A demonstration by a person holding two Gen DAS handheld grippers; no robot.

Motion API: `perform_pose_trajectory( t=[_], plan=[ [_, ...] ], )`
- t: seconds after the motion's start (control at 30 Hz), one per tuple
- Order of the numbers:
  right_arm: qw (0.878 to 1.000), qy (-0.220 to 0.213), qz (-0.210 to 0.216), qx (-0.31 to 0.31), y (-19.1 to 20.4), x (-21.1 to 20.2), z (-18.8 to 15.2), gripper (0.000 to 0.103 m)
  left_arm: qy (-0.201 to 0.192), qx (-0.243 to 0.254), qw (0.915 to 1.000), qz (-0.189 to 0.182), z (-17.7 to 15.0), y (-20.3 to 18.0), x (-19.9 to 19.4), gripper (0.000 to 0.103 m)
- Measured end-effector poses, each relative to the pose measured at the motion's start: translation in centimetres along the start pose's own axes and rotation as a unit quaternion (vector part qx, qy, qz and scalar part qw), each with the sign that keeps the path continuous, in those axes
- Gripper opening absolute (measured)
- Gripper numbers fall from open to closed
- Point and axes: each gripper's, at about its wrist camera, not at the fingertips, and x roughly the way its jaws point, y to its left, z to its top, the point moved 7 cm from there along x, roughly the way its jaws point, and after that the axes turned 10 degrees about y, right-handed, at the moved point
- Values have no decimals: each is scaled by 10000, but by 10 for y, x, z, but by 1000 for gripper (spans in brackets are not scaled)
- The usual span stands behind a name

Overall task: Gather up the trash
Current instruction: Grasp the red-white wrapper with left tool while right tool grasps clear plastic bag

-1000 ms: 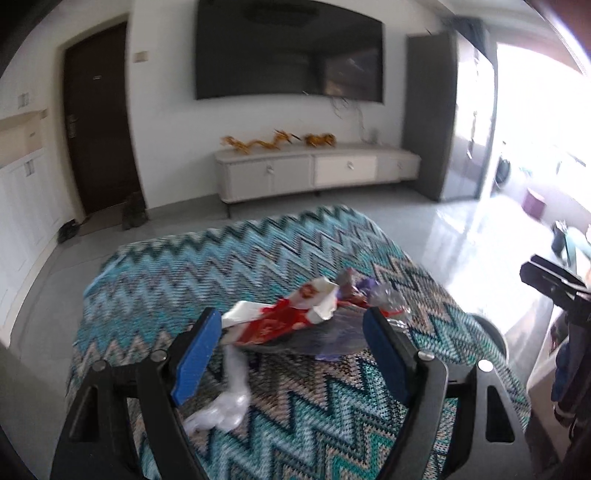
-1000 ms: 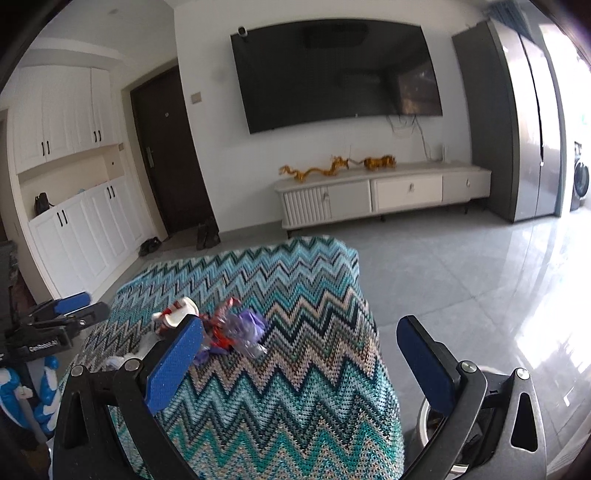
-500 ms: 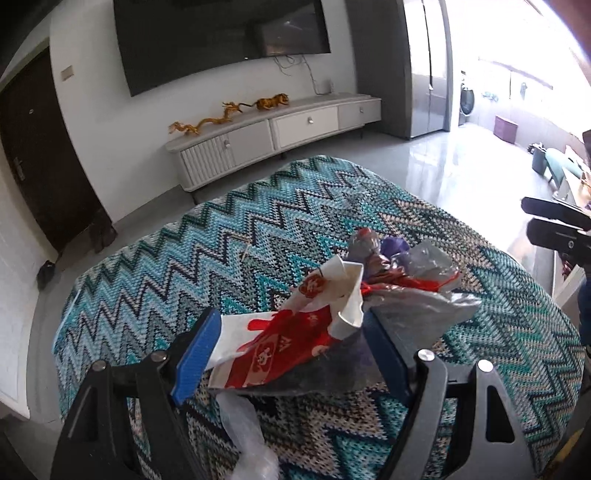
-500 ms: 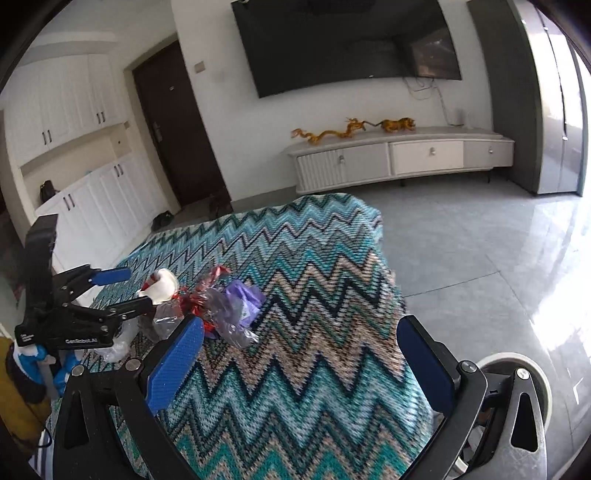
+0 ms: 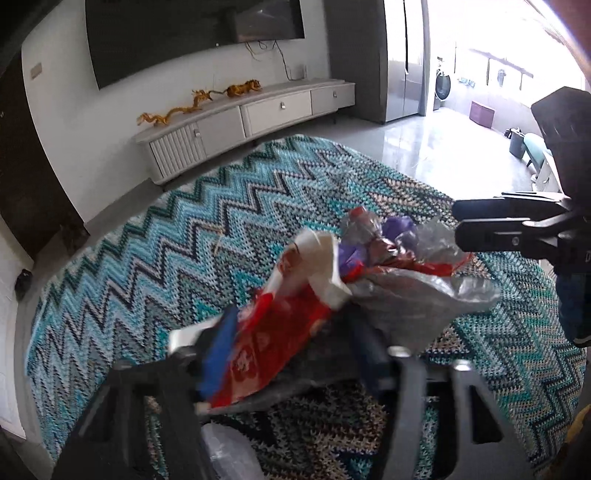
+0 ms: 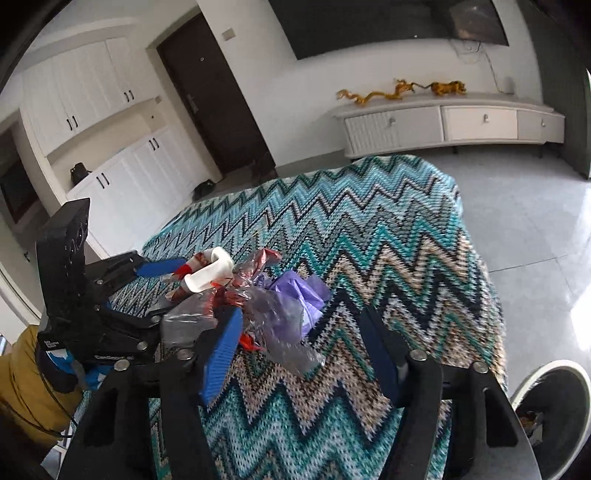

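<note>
- The trash bundle (image 5: pixel 354 288) (image 6: pixel 255 299) is a crumpled heap of wrappers: a red-and-white printed packet, clear and greyish plastic film, a purple bag and red foil scraps, with a white curled strip at its top.
- It sits on the bench (image 5: pixel 155 258) (image 6: pixel 388 240), which is draped in a zigzag knitted cover of teal, blue, black and beige. The bundle lies toward the near left part of the cover as the right wrist camera shows it.
- The left tongs (image 5: pixel 291 350) (image 6: pixel 162 291) are clenched on the trash bundle; the red-and-white packet and the grey film are pinched between the blue pads, and the mass bulges out ahead of them.
- The right tongs (image 6: pixel 303 350) (image 5: pixel 480 225) stand released, jaws wide apart. The left blue pad touches or overlaps the near edge of the film; the right pad is clear of it, over the cover.
- A separate piece of clear plastic (image 5: pixel 229 454) lies on the cover beneath the left tongs, partly hidden by their frame.
- A round bin (image 6: pixel 554 410) with a pale rim stands on the floor beside the bench, at the right edge of the right wrist view.
- Against the far wall: a low white cabinet (image 5: pixel 243 122) (image 6: pixel 450 122) carrying golden figurines (image 5: pixel 199 99) (image 6: pixel 399 90), below a wall-mounted television (image 5: pixel 192 33) (image 6: pixel 388 22).
- A dark door (image 6: pixel 214 96) and white cupboards (image 6: pixel 92 122) are on the left.
</note>
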Motion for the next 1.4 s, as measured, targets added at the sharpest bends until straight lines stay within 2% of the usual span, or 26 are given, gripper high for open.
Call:
perform_pose_trajectory(
  t=[0.03, 0.13, 0.37, 0.7, 0.8, 0.87, 0.93, 0.97, 1.03, 1.17, 1.27, 1.4],
  plan=[
    [10000, 20, 24, -49, 3, 3, 0, 60, 0, -46, 10000, -15, -1, 2, 2, 39],
    [9998, 88, 97, -175, 10, 9, -2, 56, -40, -173, 9998, -86, -2, 7, 3, 32],
    [9995, 182, 213, -174, 14, 20, -10, 43, -124, -273, 9994, -163, -4, 9, -2, 31],
    [9986, -2, 514, -113, 21, 13, 7, 43, -70, -306, 9994, -133, -10, 7, -5, 34],
    [9981, -29, 610, -57, 20, 16, 12, 34, -62, -321, 9993, -161, -11, 7, -6, 34],
    [9981, -55, 608, -57, 20, 17, 14, 17, -105, -375, 9988, -285, -12, 7, -11, 35],
    [9982, -78, 586, -82, 19, 18, 14, 13, -186, -483, 9976, -466, -12, 10, -20, 38],
    [9982, -87, 581, -99, 20, 18, 15, 12, -254, -516, 9972, -488, -12, 11, -25, 41],
    [9982, -96, 582, -130, 21, 18, 14, 11, -400, -569, 9966, -440, -10, 15, -36, 56],
    [9981, -102, 595, -154, 22, 19, 14, 10, -501, -612, 9965, -262, -5, 28, -46, 56],
    [9980, -120, 608, -142, 20, 19, 14, 9, -344, -584, 9977, -22, -4, 38, -38, 56],
    [9980, -131, 603, -140, 19, 18, 13, 9, -157, -476, 9987, -63, -5, 37, -25, 55]
  ],
)
